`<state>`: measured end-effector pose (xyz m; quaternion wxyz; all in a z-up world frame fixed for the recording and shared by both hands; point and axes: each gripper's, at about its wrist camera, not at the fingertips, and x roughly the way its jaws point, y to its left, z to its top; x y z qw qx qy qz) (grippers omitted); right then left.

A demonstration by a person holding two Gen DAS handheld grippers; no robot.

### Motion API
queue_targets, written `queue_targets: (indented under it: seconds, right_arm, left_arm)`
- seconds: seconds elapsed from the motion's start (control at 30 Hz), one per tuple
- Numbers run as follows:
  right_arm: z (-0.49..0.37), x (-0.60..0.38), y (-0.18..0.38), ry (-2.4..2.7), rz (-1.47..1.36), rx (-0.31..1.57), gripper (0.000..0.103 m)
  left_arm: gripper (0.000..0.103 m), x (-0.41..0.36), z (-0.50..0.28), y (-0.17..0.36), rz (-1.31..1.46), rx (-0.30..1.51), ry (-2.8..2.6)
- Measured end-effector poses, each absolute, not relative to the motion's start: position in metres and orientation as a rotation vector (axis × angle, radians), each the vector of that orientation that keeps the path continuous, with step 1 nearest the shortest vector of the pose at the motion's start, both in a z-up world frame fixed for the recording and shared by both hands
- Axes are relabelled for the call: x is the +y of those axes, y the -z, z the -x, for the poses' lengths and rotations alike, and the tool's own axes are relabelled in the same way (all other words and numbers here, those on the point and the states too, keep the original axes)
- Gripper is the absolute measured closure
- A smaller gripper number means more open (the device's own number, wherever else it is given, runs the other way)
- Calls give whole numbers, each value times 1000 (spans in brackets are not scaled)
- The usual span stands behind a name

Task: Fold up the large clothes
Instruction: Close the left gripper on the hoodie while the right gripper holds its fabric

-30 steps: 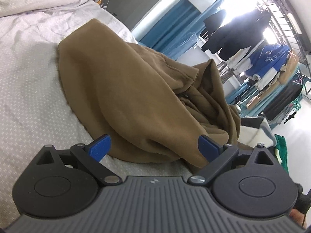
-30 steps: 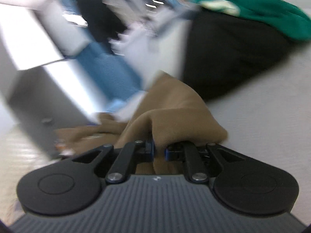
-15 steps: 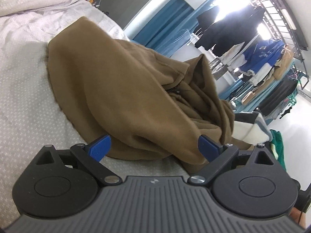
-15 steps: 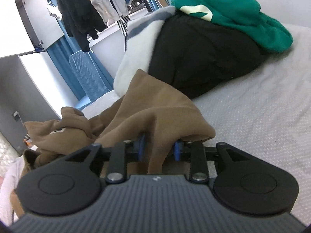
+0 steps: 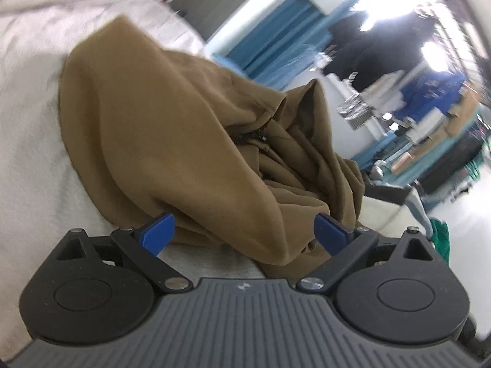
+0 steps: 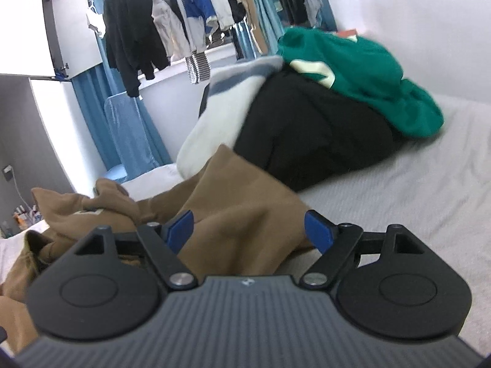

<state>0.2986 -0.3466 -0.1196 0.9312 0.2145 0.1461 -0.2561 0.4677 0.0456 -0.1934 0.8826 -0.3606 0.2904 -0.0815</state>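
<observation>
Fingers of the left gripper (image 5: 244, 233) stand wide apart, pads clear of cloth. Fingers of the right gripper (image 6: 250, 230) are opening; a fold of the brown garment (image 6: 242, 211) lies between them, unpinched. In the left wrist view, the brown garment (image 5: 172, 141) lies crumpled on the bed (image 5: 27, 159), spreading from 10 o'clock to 4 o'clock. In the right wrist view, a black garment (image 6: 313, 132) lies at 1 o'clock, with a green garment (image 6: 362, 73) on top of it.
</observation>
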Motion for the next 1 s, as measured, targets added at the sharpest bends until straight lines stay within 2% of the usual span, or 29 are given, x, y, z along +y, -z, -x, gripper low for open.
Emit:
queue_targets:
  seconds: [0.27, 0.3, 0.33, 0.37, 0.4, 0.43, 0.47, 0.5, 0.73, 1.0]
  right_arm:
    - [-307, -347, 134, 523, -394, 328, 20]
    - [-308, -347, 135, 519, -388, 330, 20]
    - [-308, -346, 136, 512, -384, 331, 20]
    - [-307, -347, 137, 507, -384, 332, 20]
    - [-306, -347, 137, 502, -387, 332, 20]
    - [-305, -347, 137, 493, -389, 329, 20]
    - [-304, -348, 137, 483, -389, 323, 20]
    - [-302, -349, 138, 477, -391, 321, 20]
    - [-296, -350, 135, 449, -411, 316, 20]
    - [-281, -332, 117, 351, -353, 240, 20]
  left_arm:
    - [7, 7, -511, 196, 909, 713, 43]
    - [21, 8, -514, 196, 930, 716, 13]
    - [31, 10, -516, 196, 929, 733, -22]
    - [51, 13, -518, 195, 921, 752, -51]
    - [65, 16, -518, 194, 916, 757, -68]
    - [69, 22, -516, 192, 919, 753, -69]
    - [83, 27, -511, 190, 911, 747, -77]
    - [86, 29, -507, 185, 881, 741, -96]
    - [89, 54, -449, 136, 631, 614, -197]
    - [90, 157, -374, 124, 561, 546, -354]
